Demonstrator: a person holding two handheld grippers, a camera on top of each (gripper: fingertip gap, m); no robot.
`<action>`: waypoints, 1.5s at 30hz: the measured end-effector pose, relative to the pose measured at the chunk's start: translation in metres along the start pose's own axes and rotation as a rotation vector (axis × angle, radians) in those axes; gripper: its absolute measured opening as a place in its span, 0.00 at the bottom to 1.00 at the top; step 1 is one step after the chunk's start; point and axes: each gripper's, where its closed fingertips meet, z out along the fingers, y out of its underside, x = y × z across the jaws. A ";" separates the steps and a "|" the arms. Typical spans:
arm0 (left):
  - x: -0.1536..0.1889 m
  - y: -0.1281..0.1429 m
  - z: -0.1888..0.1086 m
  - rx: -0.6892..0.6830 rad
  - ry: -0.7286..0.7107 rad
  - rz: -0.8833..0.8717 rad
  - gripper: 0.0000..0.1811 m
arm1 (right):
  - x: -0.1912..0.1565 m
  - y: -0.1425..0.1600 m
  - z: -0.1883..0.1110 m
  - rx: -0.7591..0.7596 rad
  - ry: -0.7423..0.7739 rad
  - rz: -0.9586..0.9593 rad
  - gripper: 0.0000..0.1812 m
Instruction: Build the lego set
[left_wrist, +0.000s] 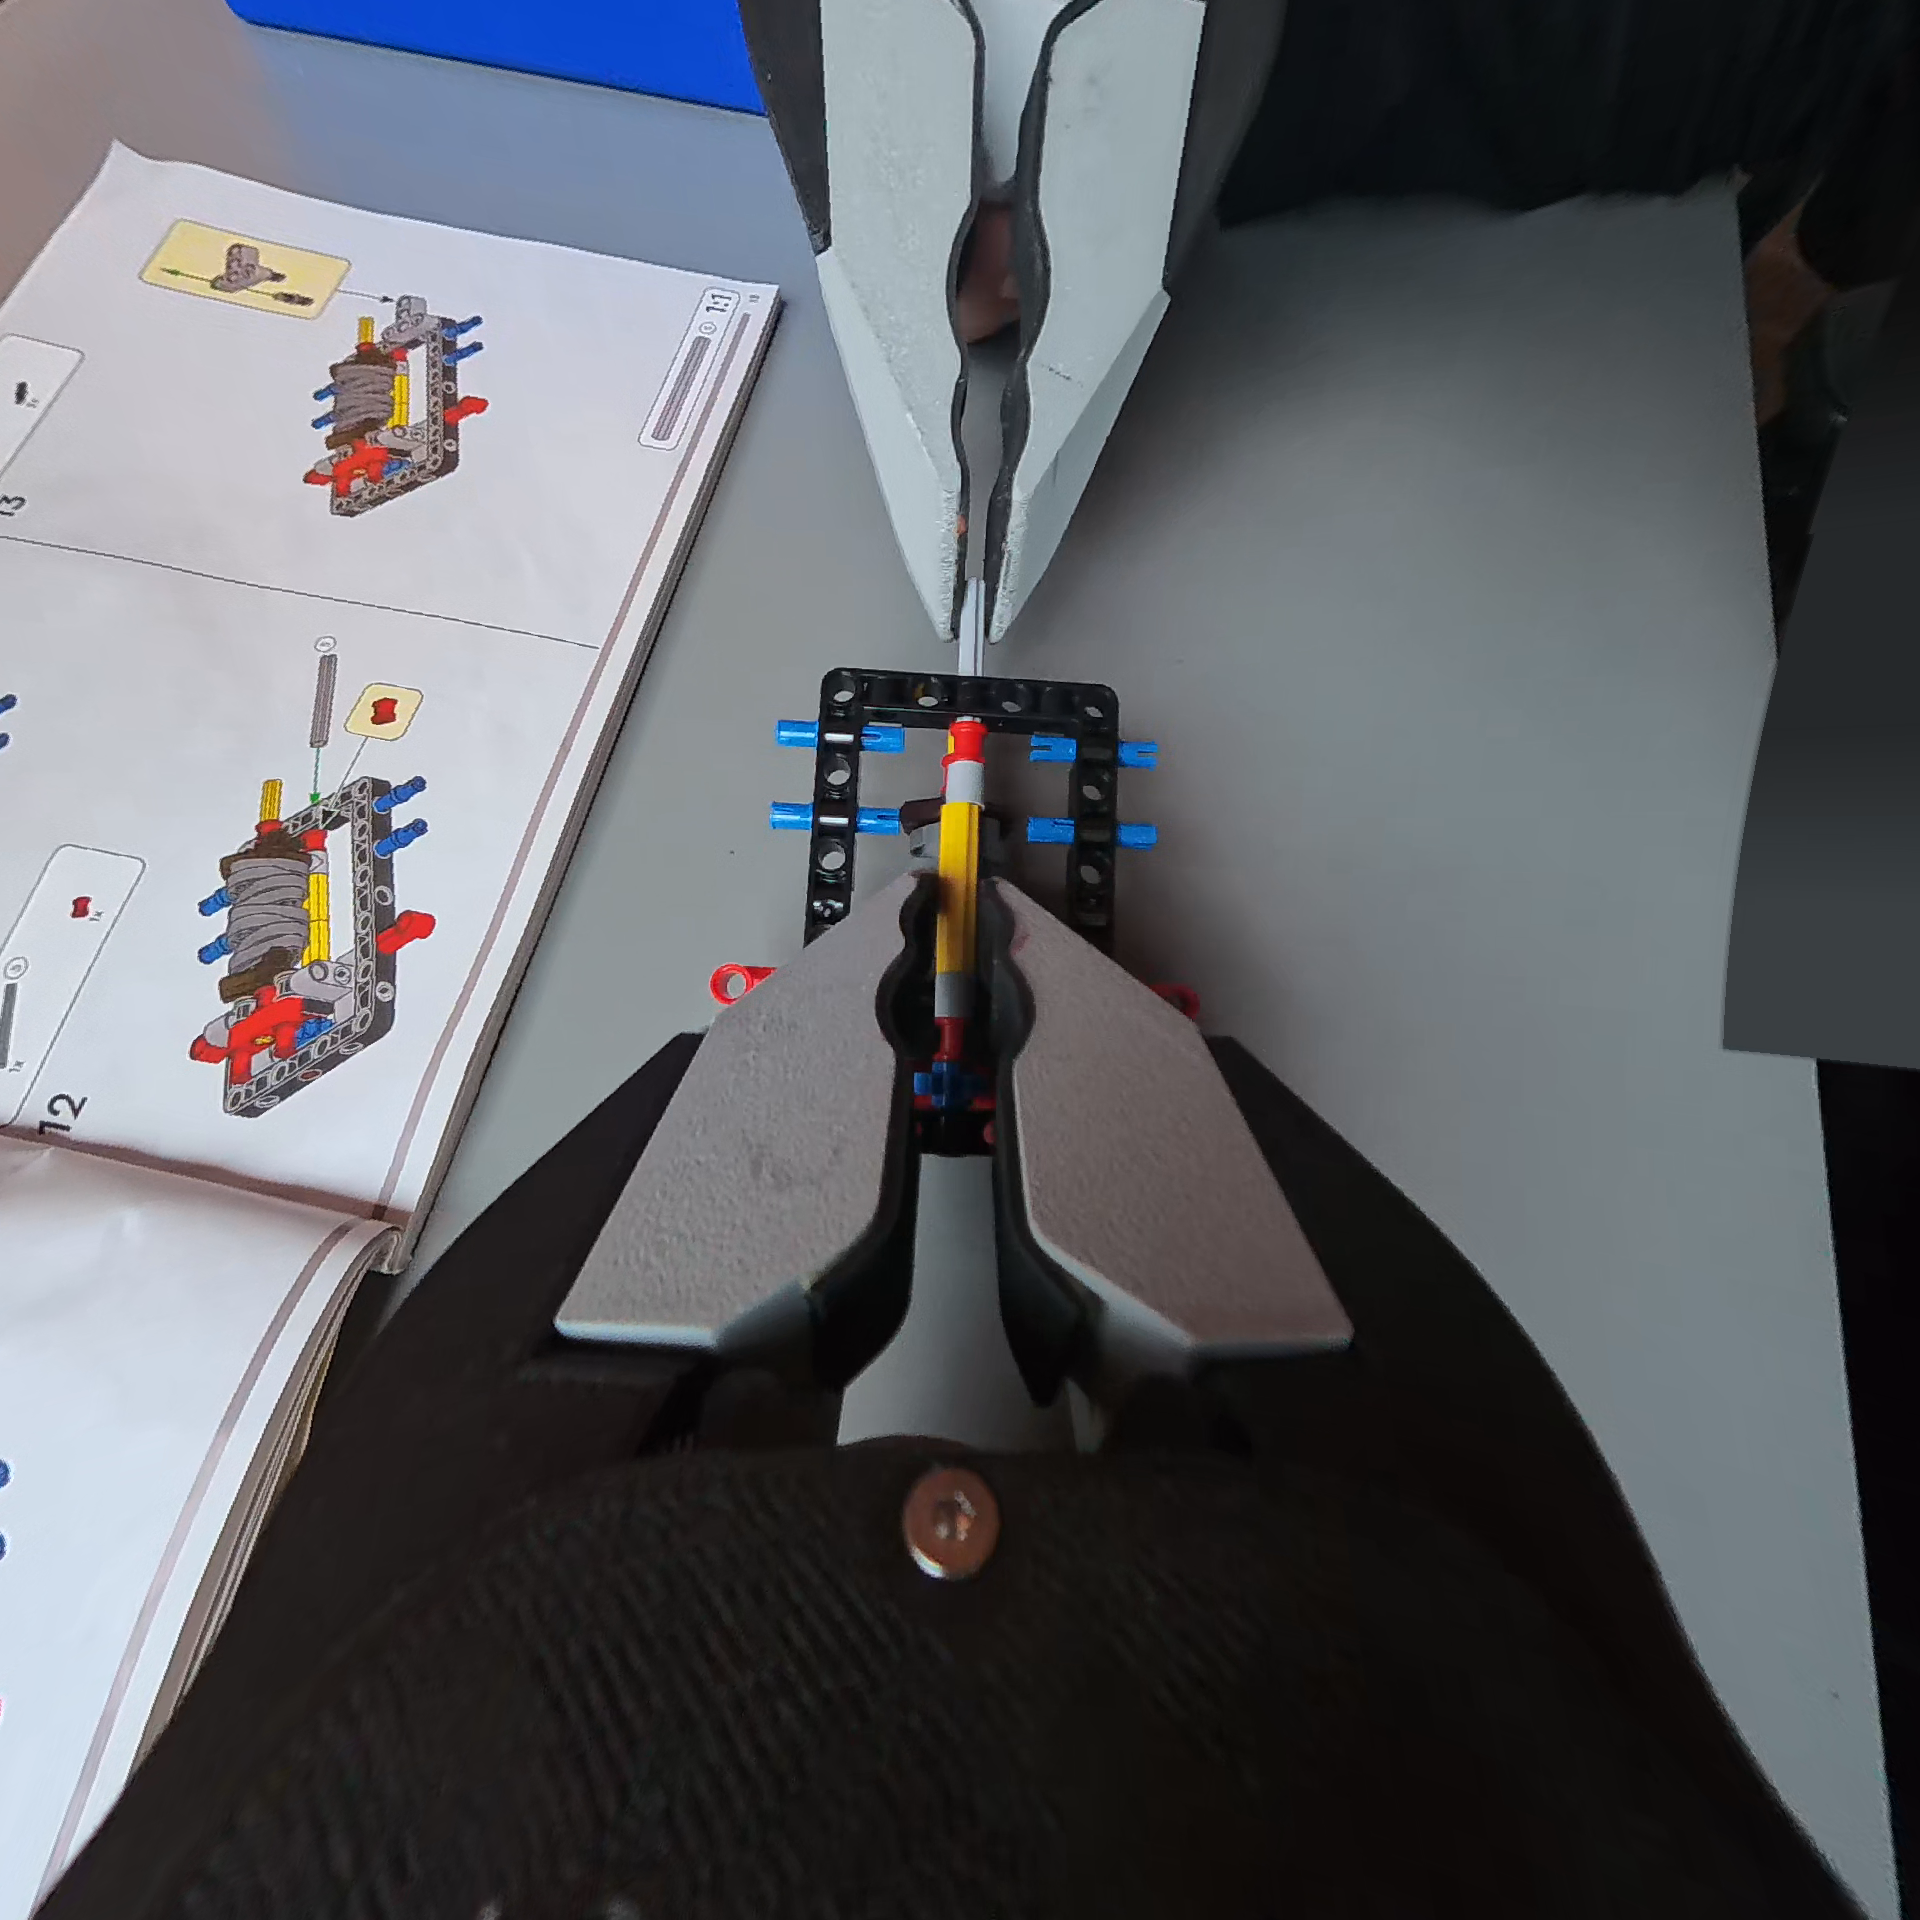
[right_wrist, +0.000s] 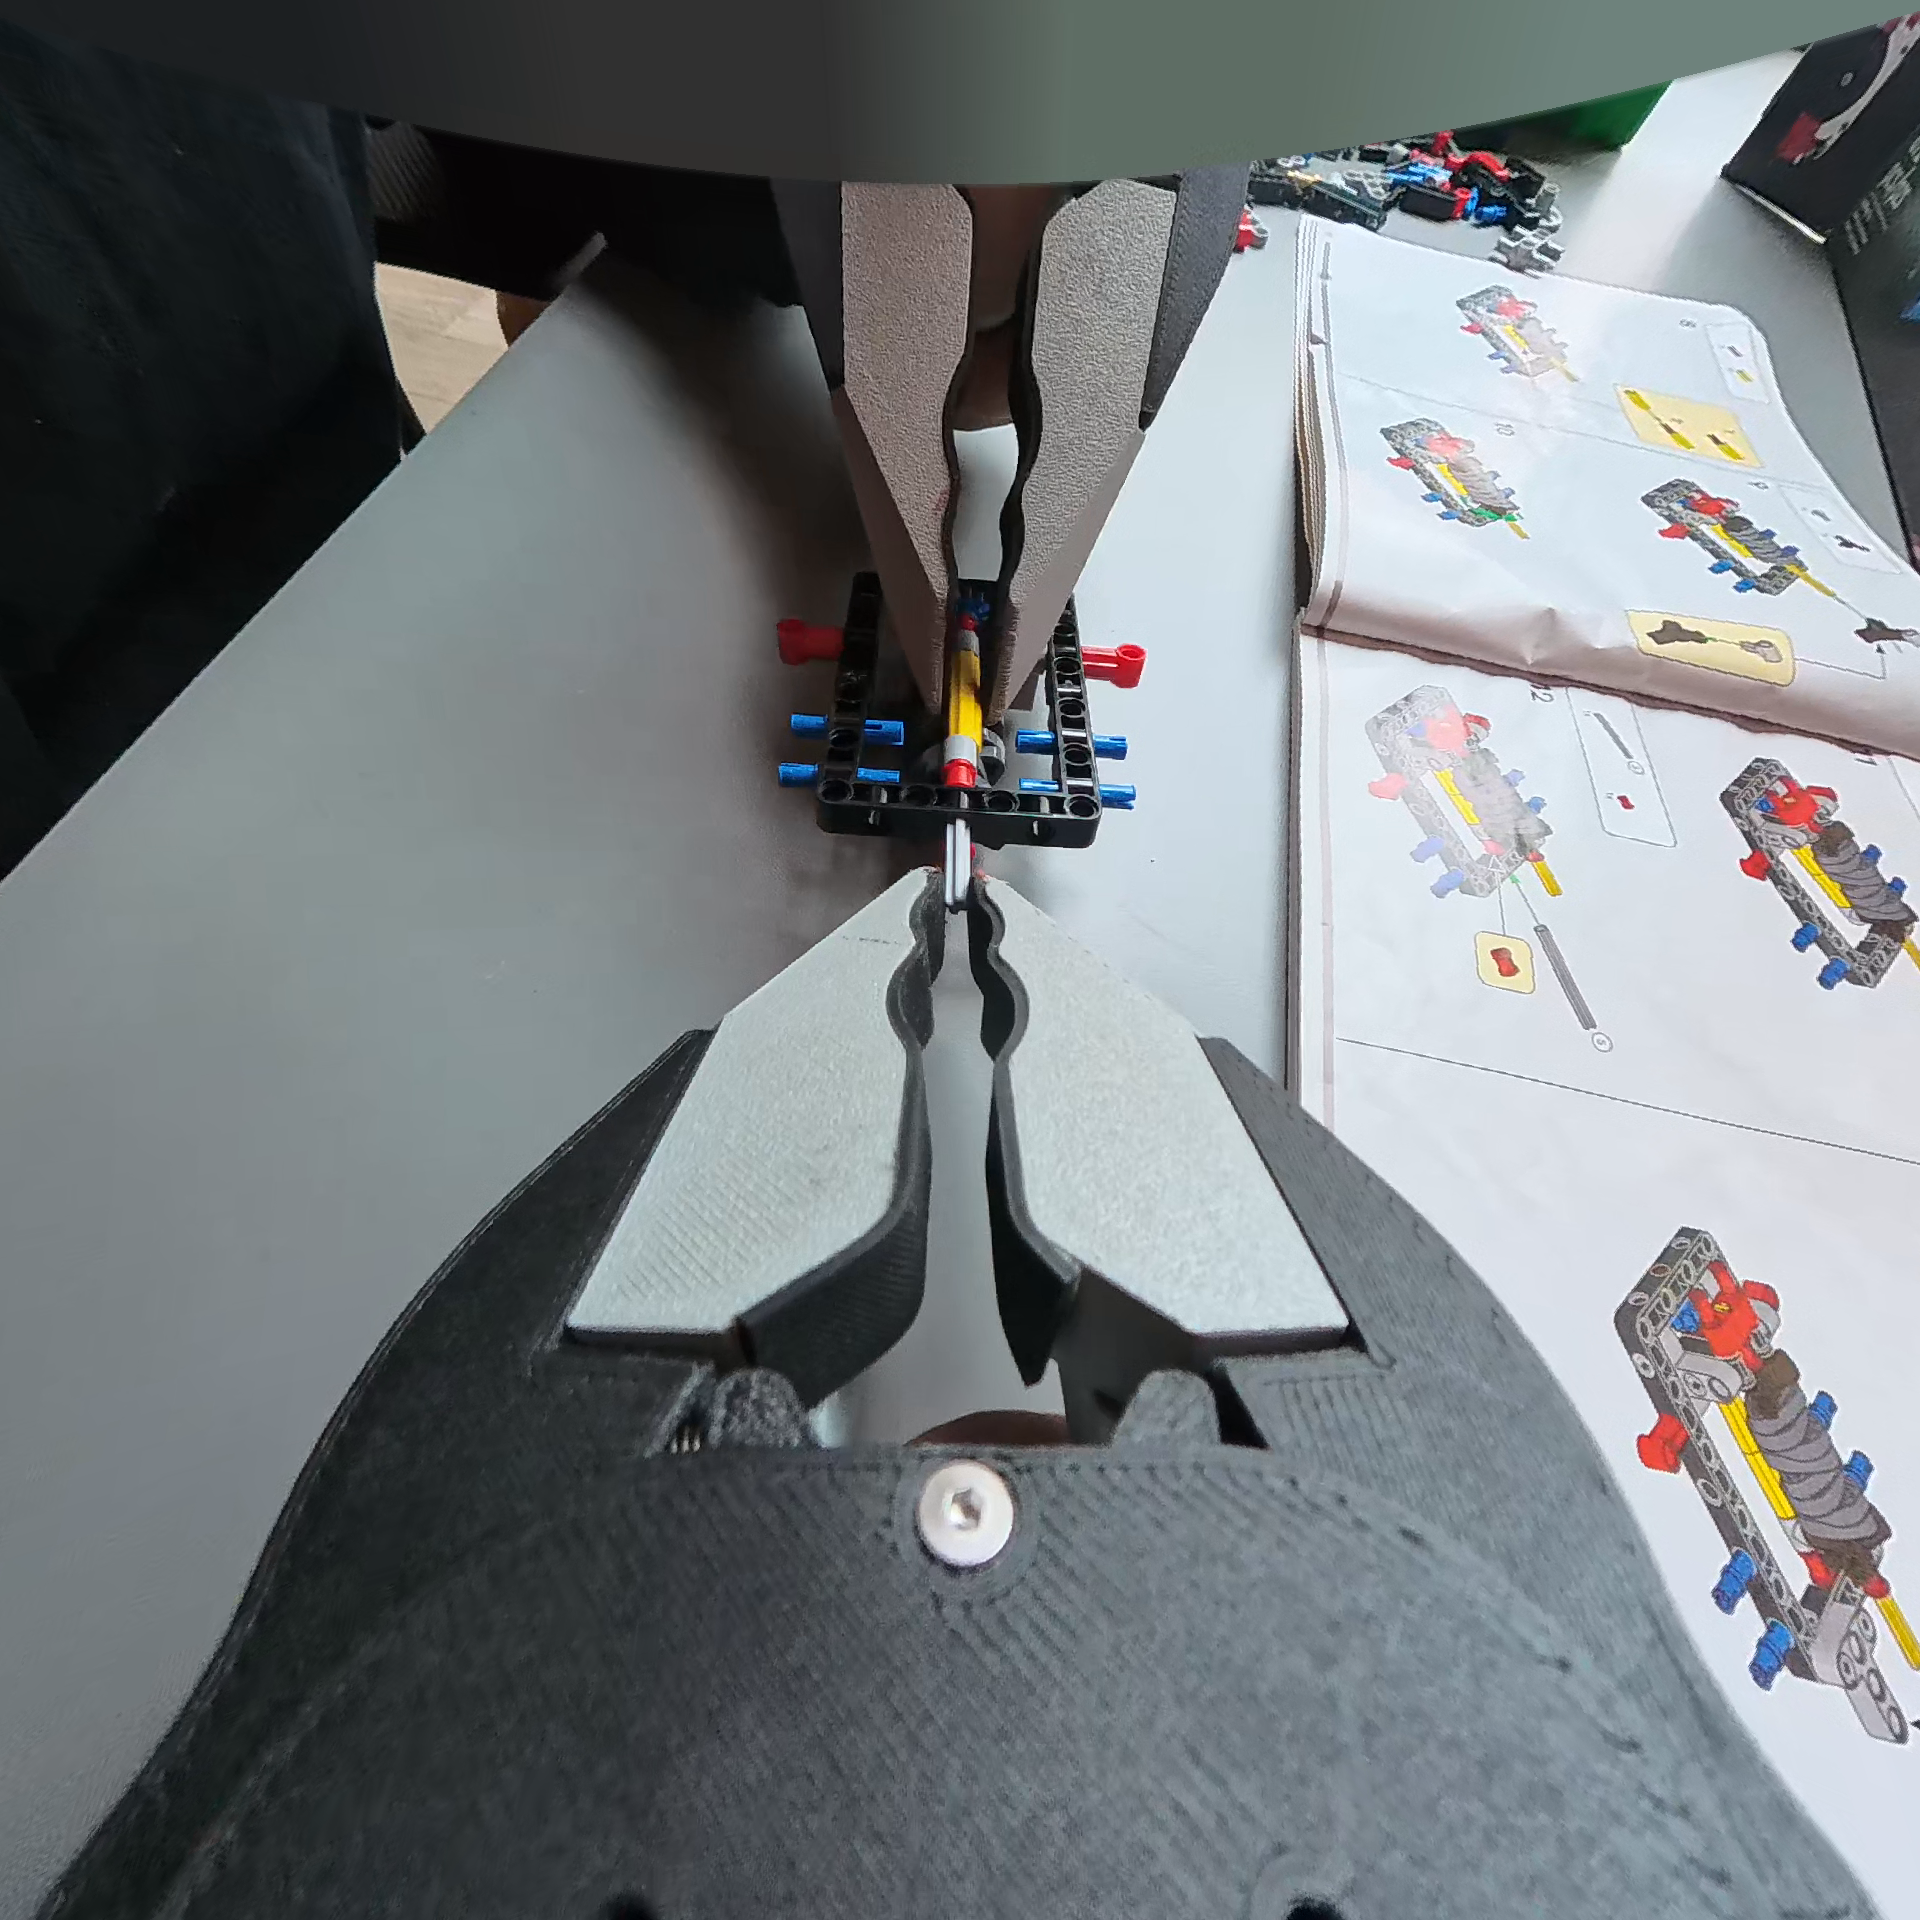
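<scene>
The black frame lies flat on the grey counter; left gripper jaws clamp its yellow axle; right gripper jaws pinch a thin grey axle at the frame's end; booklet beside.

booklet cropped, frame partly hidden

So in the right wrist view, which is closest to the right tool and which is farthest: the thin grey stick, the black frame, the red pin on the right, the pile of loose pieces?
From the right tool:
1. Thin grey stick, pinched at its tips.
2. Black frame, just ahead.
3. Red pin, frame's right side.
4. Loose pieces, far, upper right.
</scene>
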 end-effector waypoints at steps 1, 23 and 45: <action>0.000 0.000 0.000 0.001 -0.004 0.003 0.02 | 0.000 0.000 0.000 -0.002 -0.002 0.001 0.00; -0.001 0.001 0.000 0.026 -0.012 0.005 0.02 | 0.001 0.003 0.002 -0.026 -0.006 0.032 0.00; -0.002 0.000 0.000 0.037 -0.004 -0.045 0.02 | 0.003 -0.002 0.004 -0.046 0.089 -0.143 0.00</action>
